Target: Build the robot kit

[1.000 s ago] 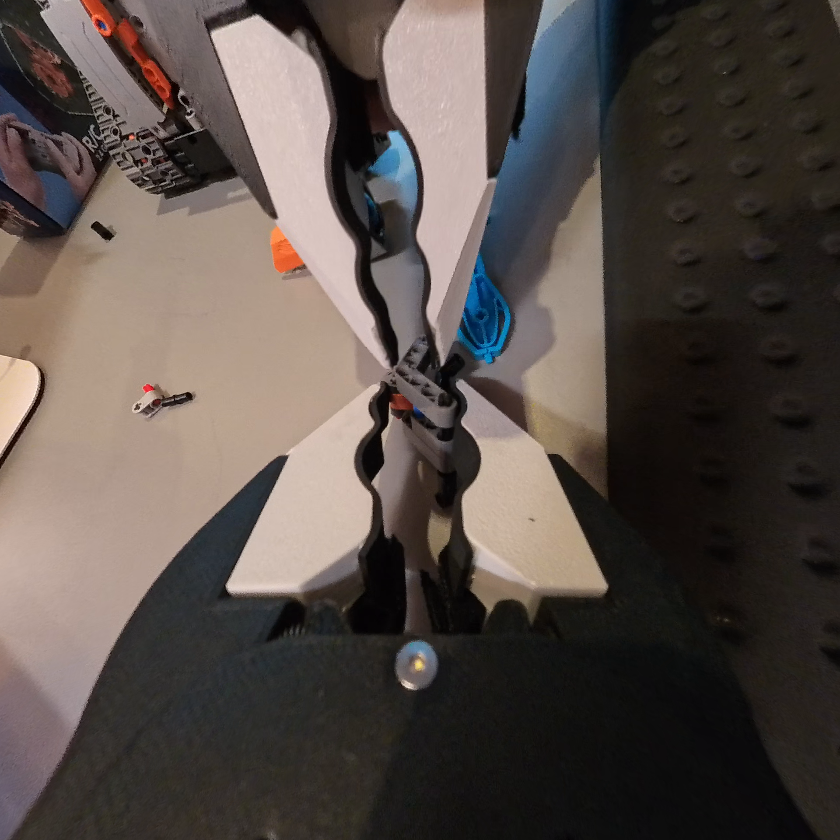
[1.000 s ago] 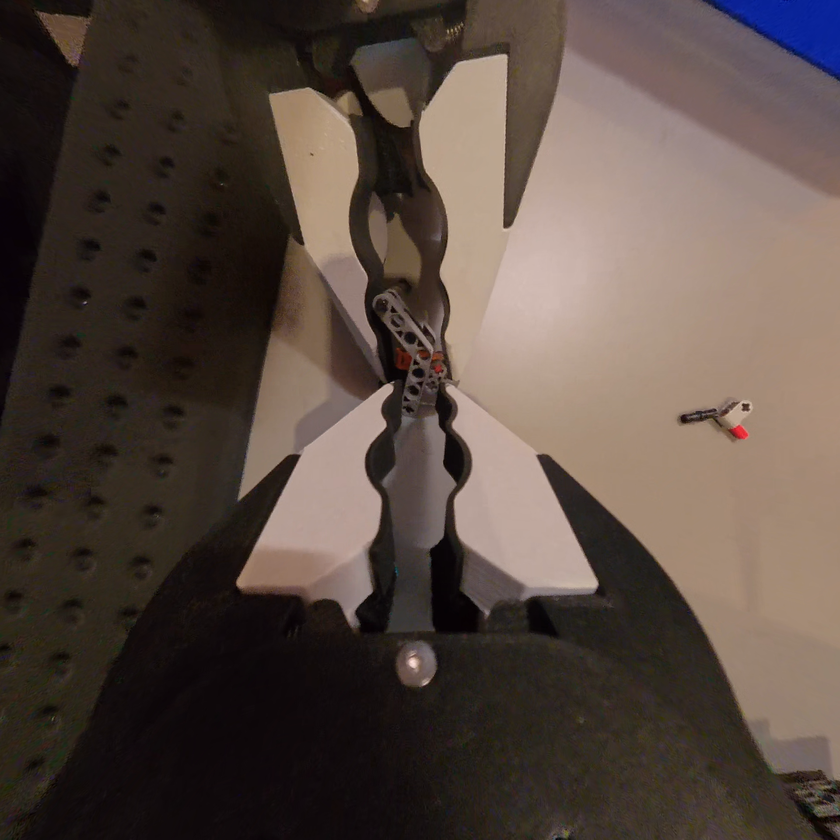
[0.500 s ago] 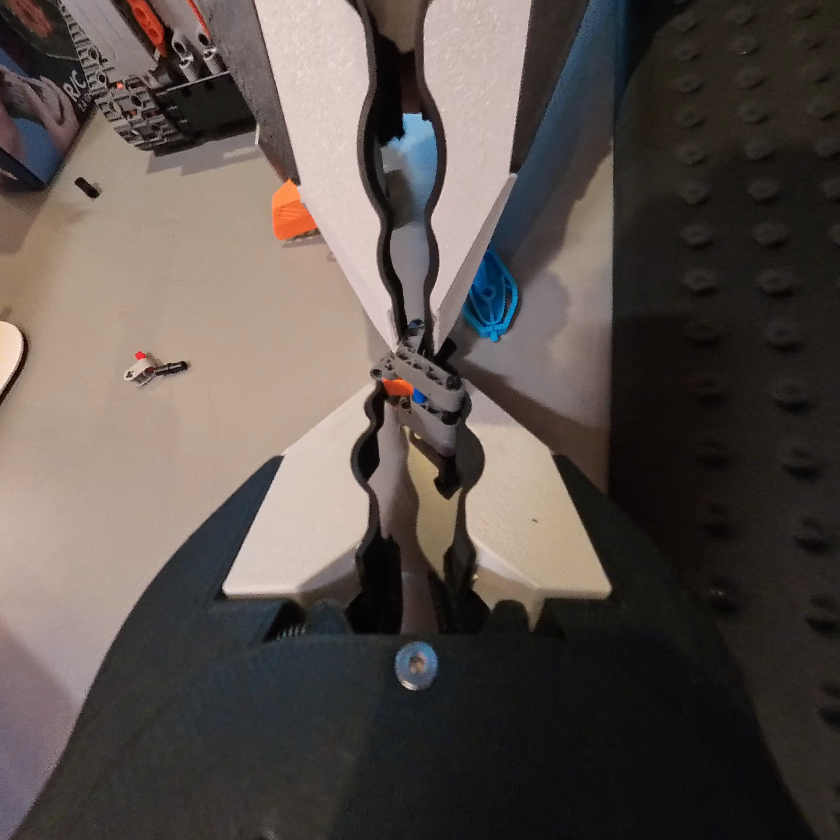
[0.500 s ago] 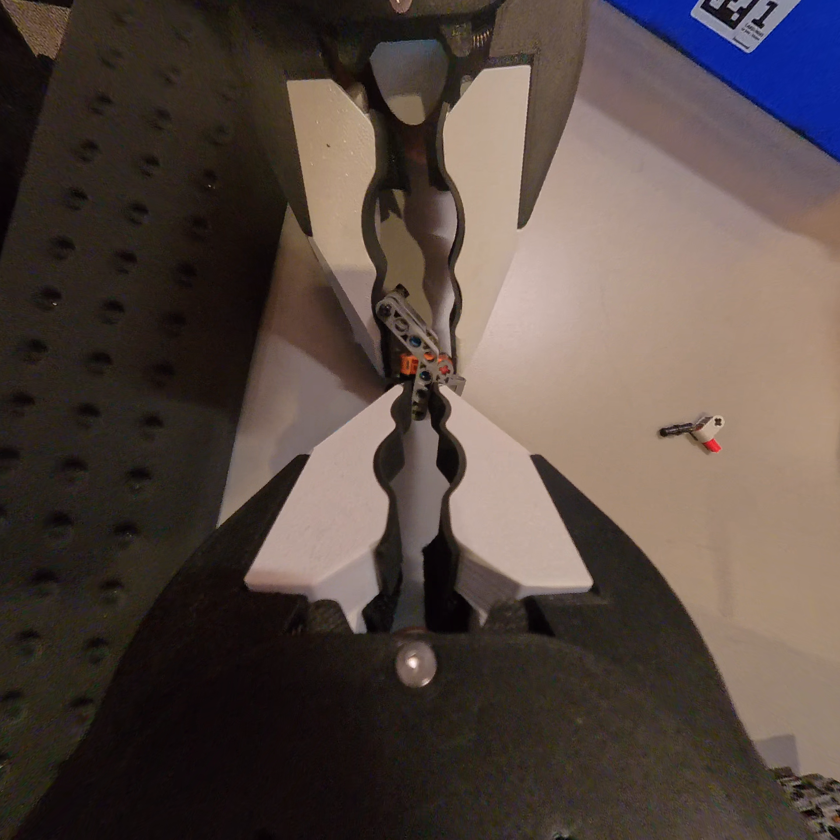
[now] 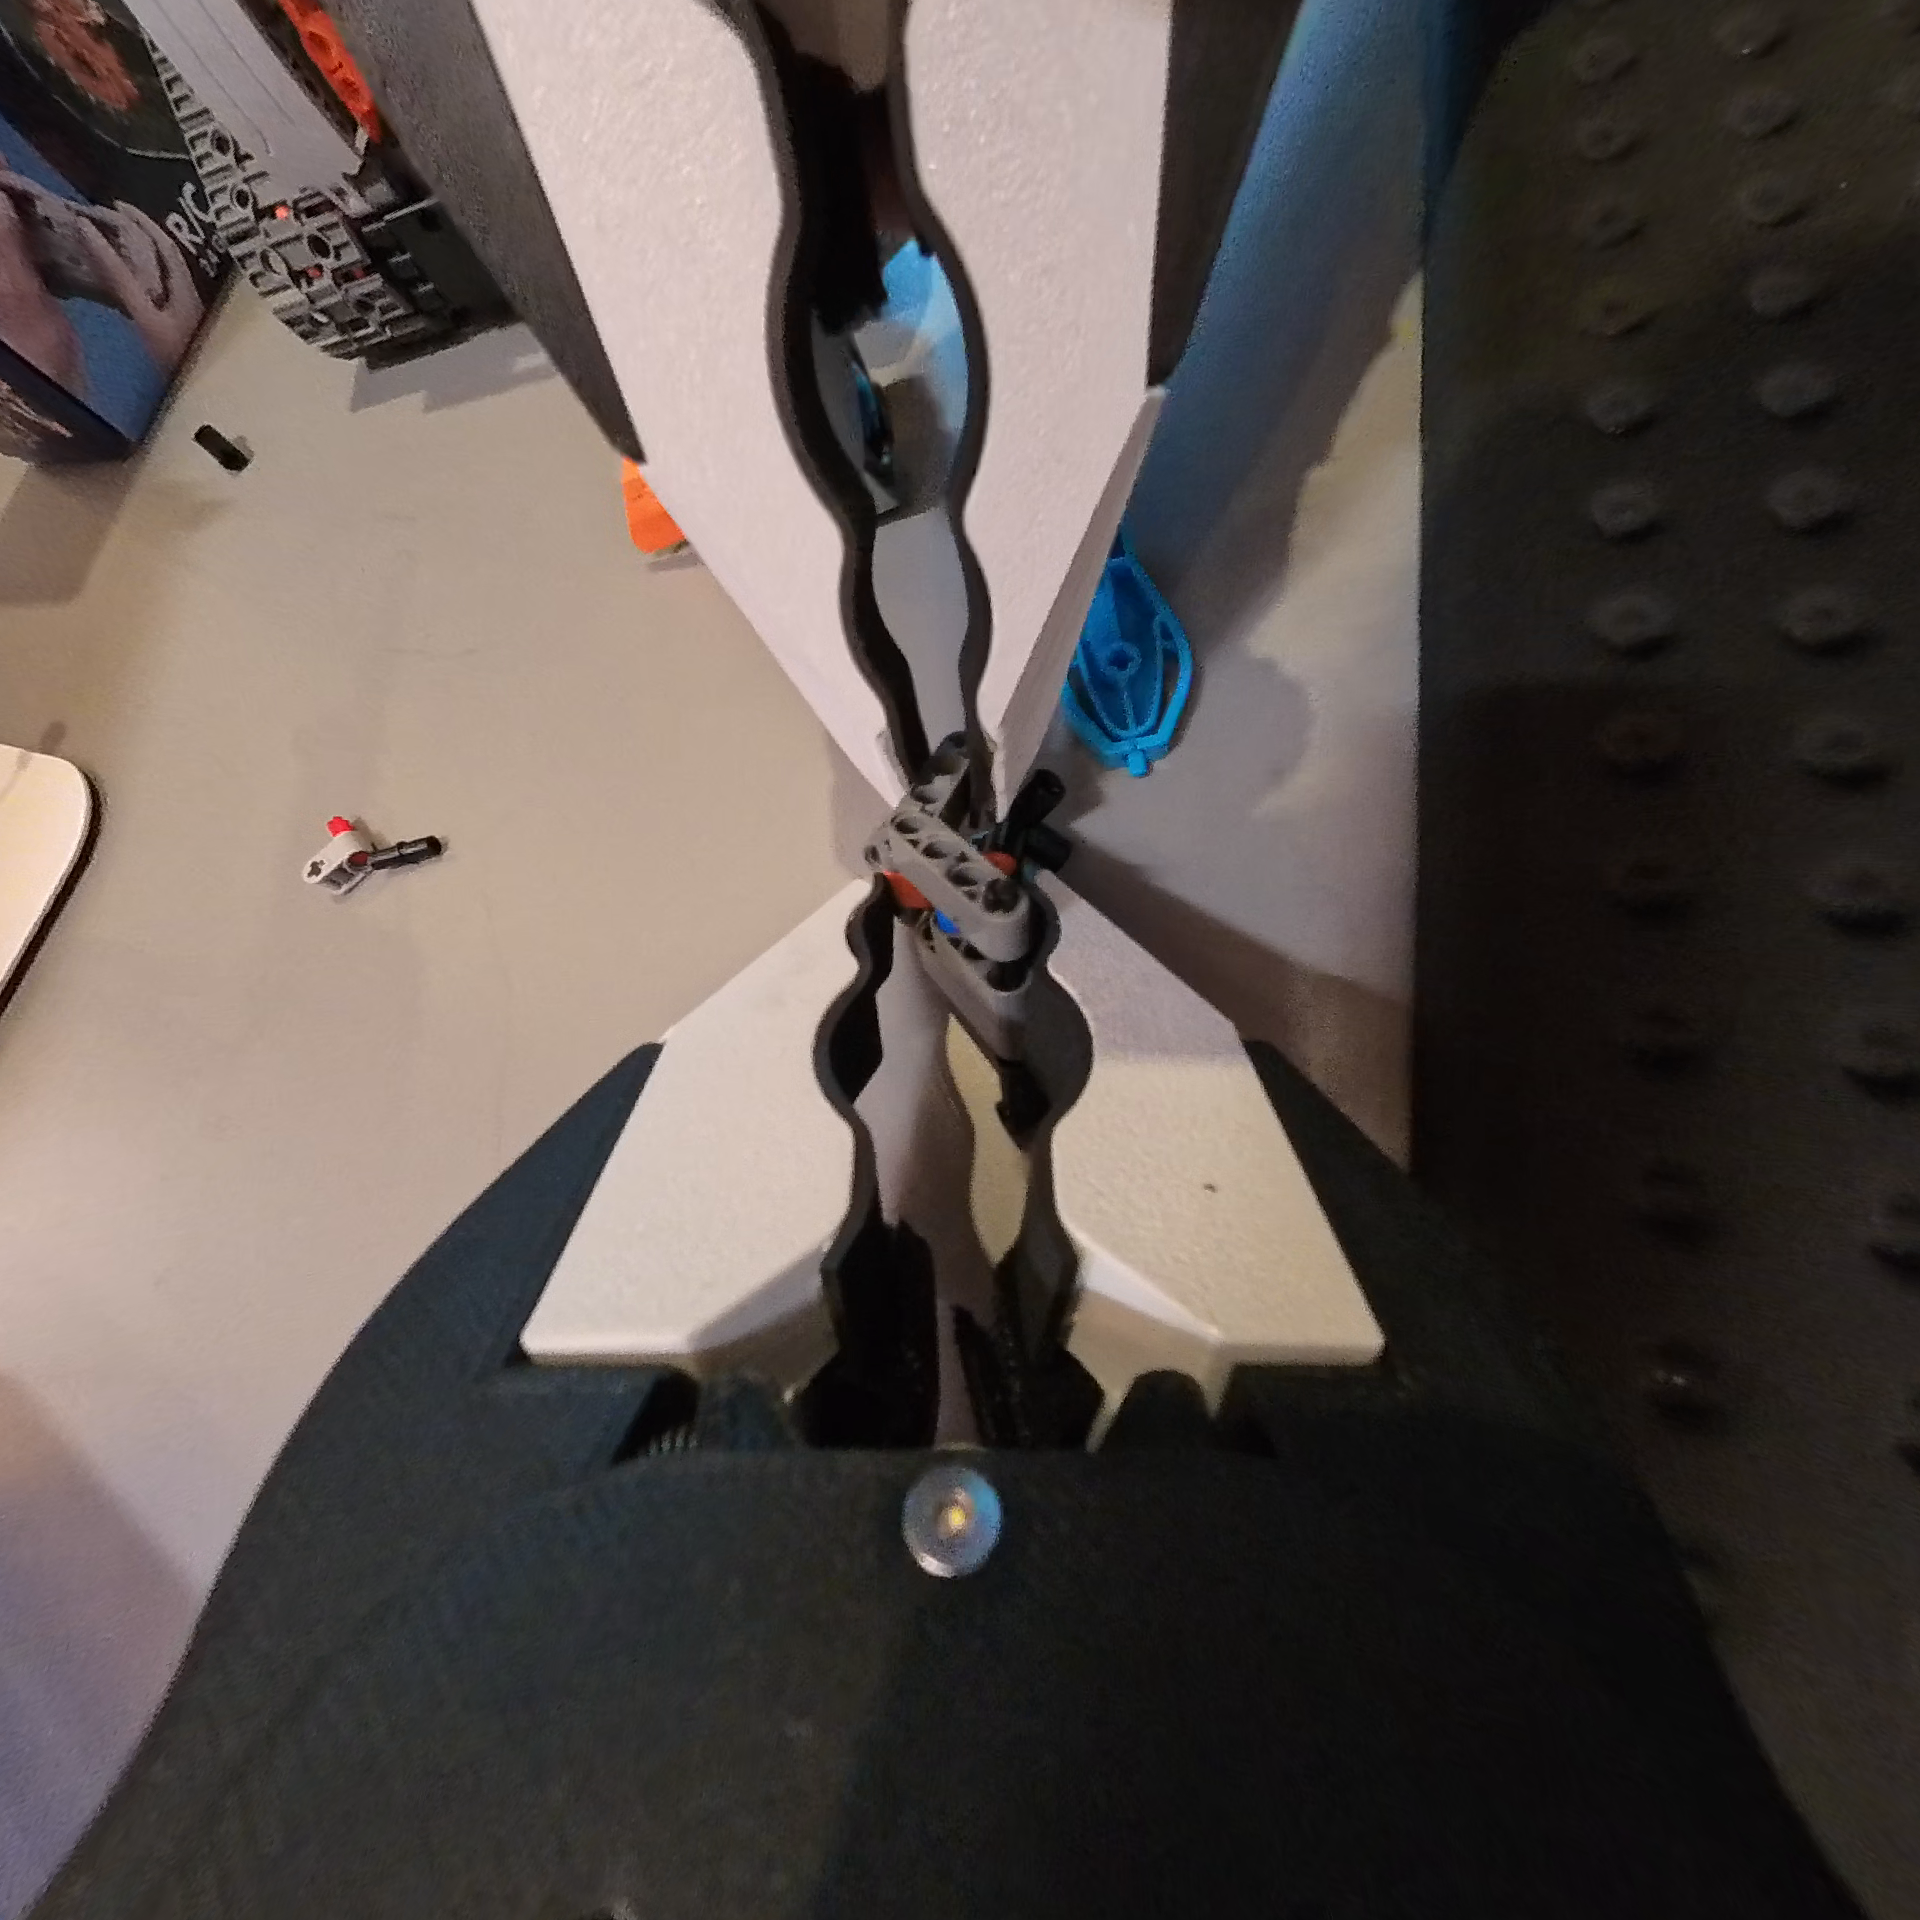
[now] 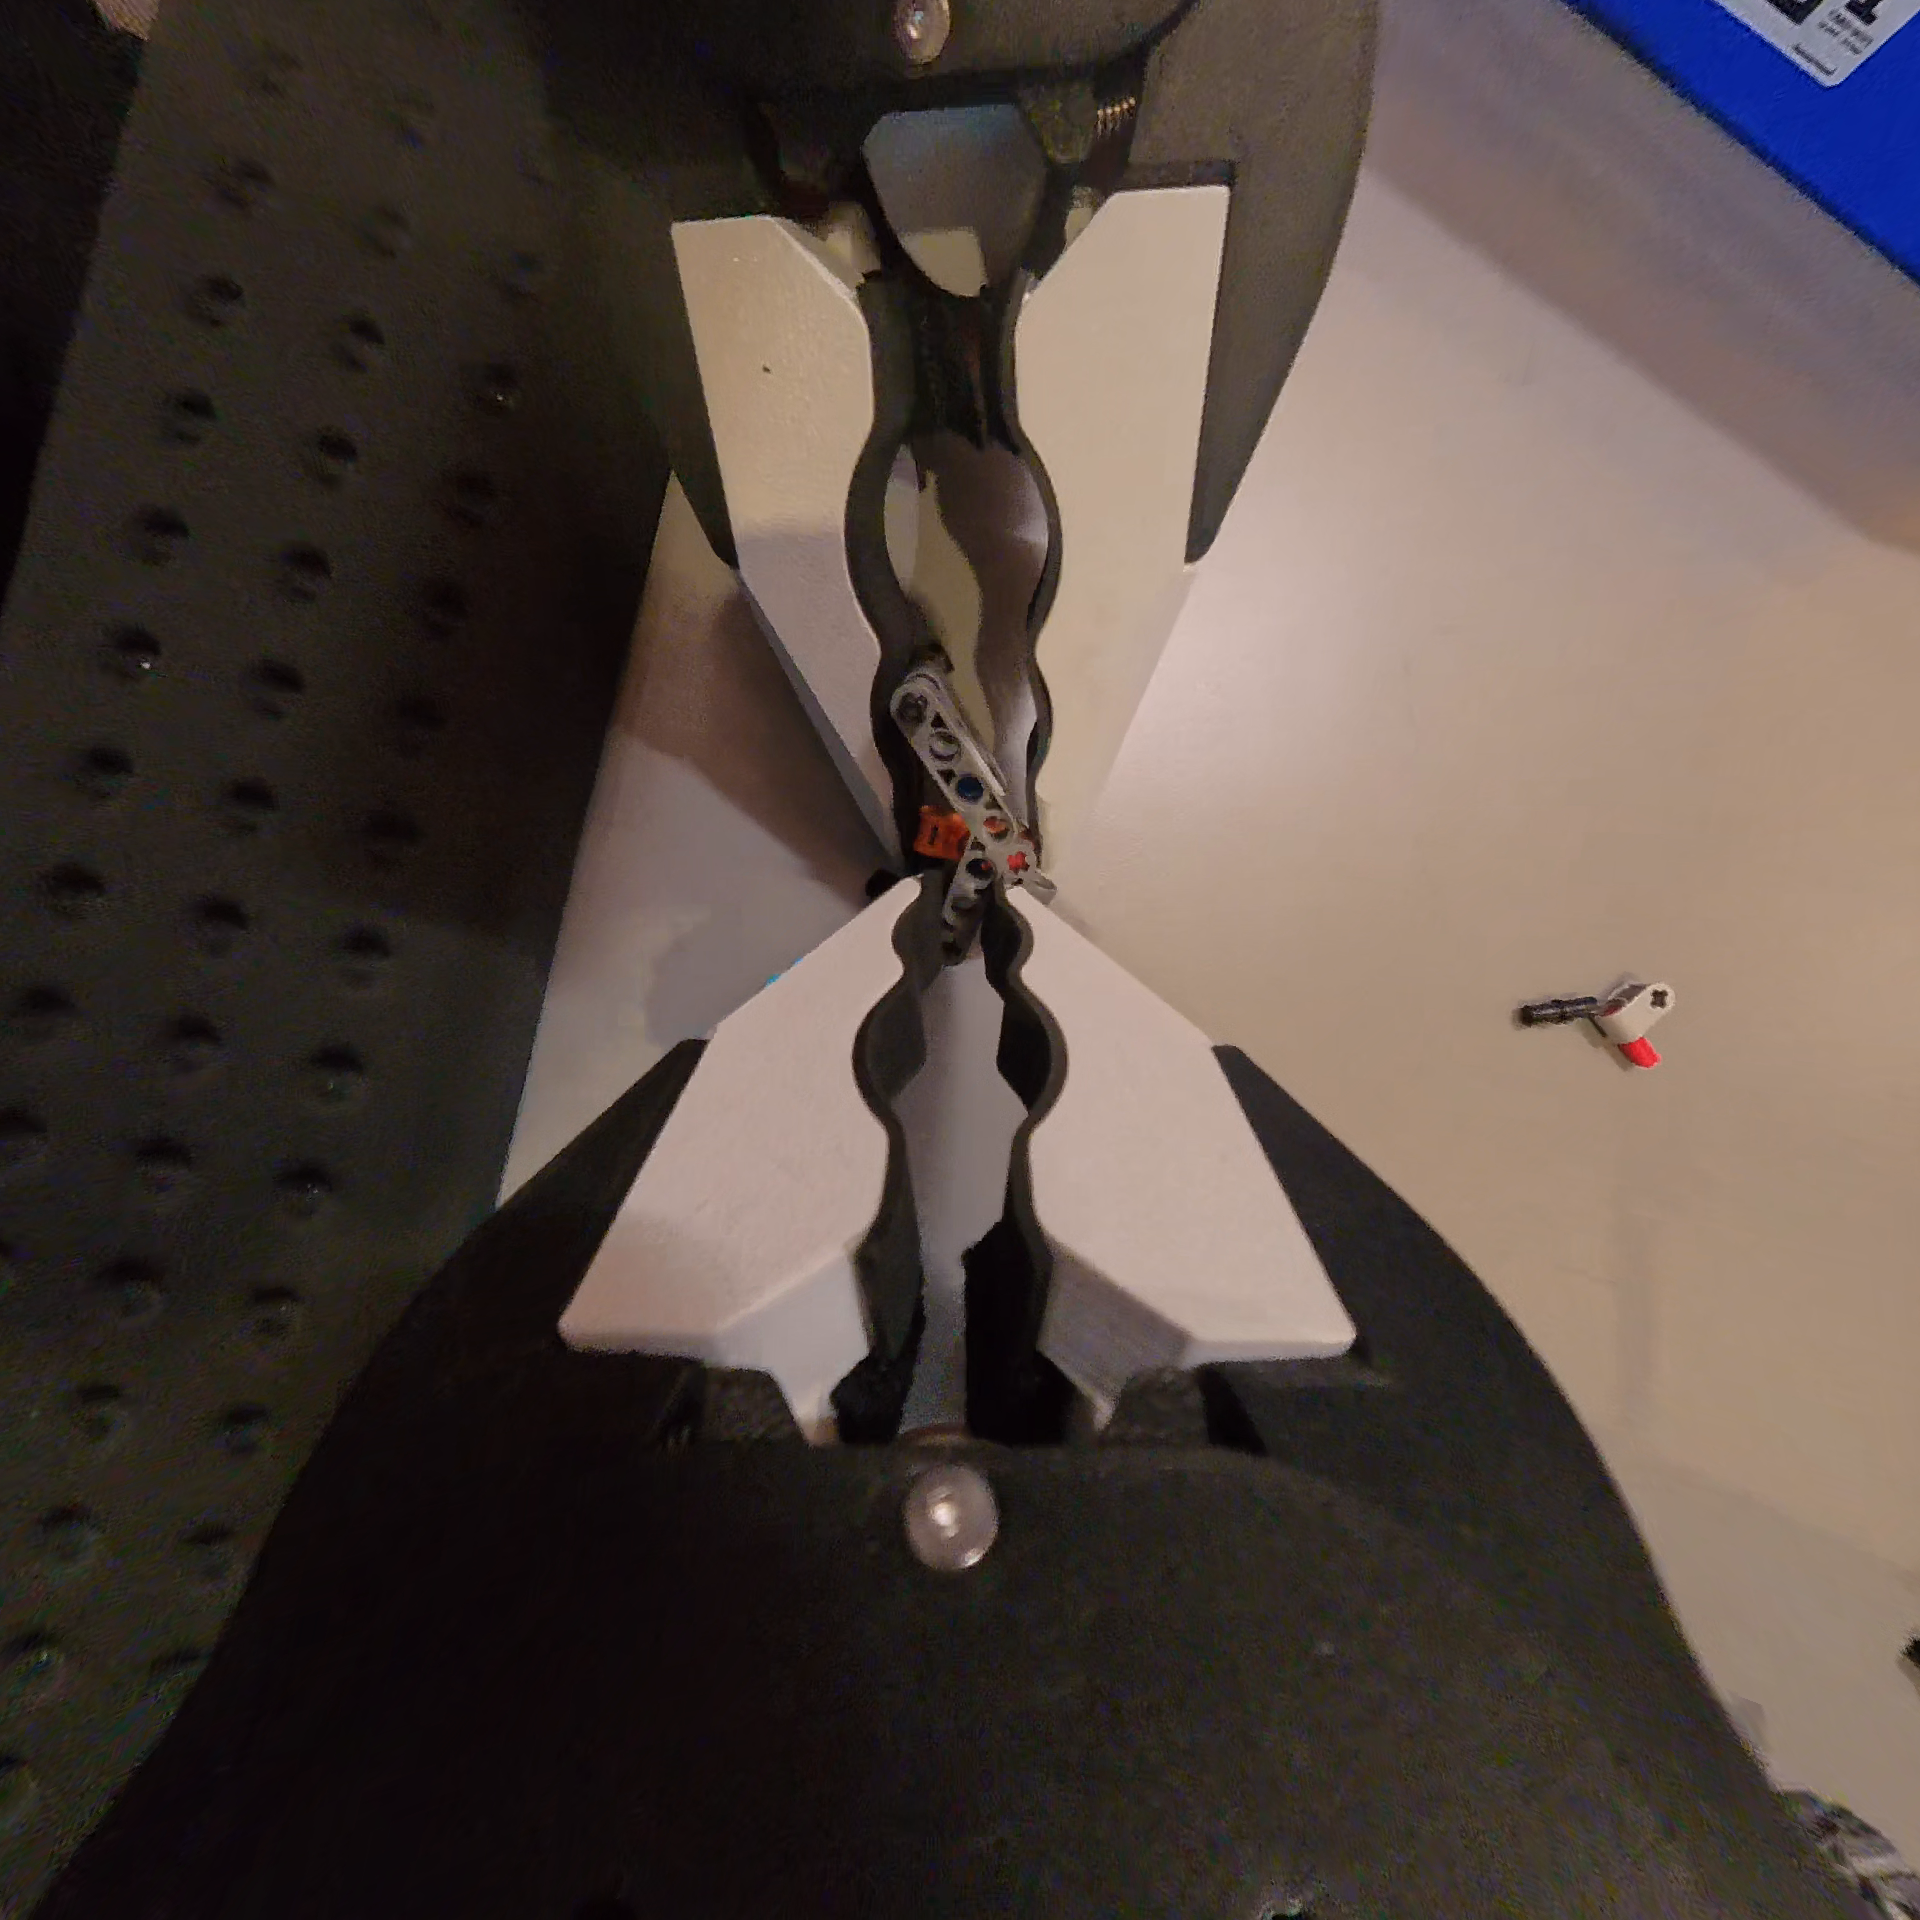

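While the beige tabletop point(image 5: 312, 1091) lies under both tools, the left gripper point(image 5: 961, 935) and the right gripper point(image 6: 961, 920) meet tip to tip above it, each closed narrowly on one end of the small grey assembly of perforated plastic beams with orange and blue pins point(image 5: 956, 883). As the beams are already pinned together and carried in the air, the joining seems well advanced, though I cannot tell how much is left. Well apart on the table lies a tiny white connector with a red tip and a black pin point(image 5: 364, 854), untouched.
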Tool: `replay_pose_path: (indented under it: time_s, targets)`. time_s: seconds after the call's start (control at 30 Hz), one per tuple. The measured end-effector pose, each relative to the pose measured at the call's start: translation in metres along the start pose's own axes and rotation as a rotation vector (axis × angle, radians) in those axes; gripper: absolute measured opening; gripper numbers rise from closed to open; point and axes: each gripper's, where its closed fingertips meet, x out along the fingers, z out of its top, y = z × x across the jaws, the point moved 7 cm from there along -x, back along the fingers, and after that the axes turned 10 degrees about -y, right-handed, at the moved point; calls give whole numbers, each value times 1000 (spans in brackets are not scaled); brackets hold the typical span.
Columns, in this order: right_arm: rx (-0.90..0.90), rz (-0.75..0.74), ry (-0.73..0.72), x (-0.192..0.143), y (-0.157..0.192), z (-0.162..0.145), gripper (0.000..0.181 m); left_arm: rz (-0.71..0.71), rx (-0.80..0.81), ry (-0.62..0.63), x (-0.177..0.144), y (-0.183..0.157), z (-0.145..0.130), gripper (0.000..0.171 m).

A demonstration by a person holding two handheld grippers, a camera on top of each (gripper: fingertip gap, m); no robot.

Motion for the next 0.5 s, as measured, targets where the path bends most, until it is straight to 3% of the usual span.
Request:
replay_pose_path:
  time_s: [0.5]
  targets:
    - [-73, -112, -21, 0, 11, -3, 6, 5, 13, -4, 0, -1, 0, 21]
